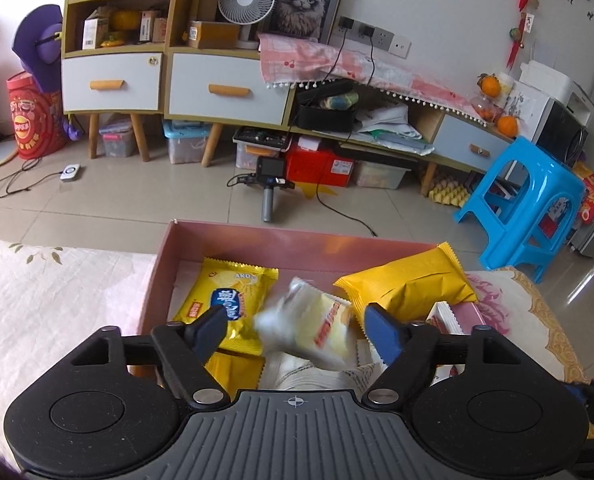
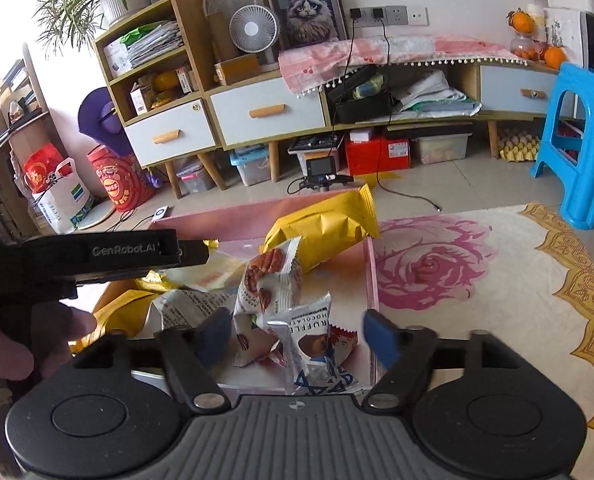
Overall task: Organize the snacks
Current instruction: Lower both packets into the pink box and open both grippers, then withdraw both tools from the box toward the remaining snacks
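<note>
A pink box (image 1: pixel 257 245) on the bed holds several snack packs. My left gripper (image 1: pixel 297 330) hangs over it, open. A blurred white and yellow pack (image 1: pixel 317 332) sits loose between its fingers, touching neither pad. A yellow chips bag (image 1: pixel 229 296) lies at the box's left and a big yellow bag (image 1: pixel 409 284) leans on its right wall. My right gripper (image 2: pixel 299 334) is open over the same pink box (image 2: pixel 373 272), above a white pecan pack (image 2: pixel 267 284) and a silver truffle chocolate pack (image 2: pixel 313 340); it grips neither. The big yellow bag (image 2: pixel 325 228) lies behind them.
A bedspread with a pink rose (image 2: pixel 429 264) surrounds the box. In the right wrist view the left gripper's black body (image 2: pixel 97 256) and a hand (image 2: pixel 17 344) fill the left side. On the floor beyond stand a blue stool (image 1: pixel 529 208), a camera on a handle (image 1: pixel 269 180) and cabinets (image 1: pixel 225 88).
</note>
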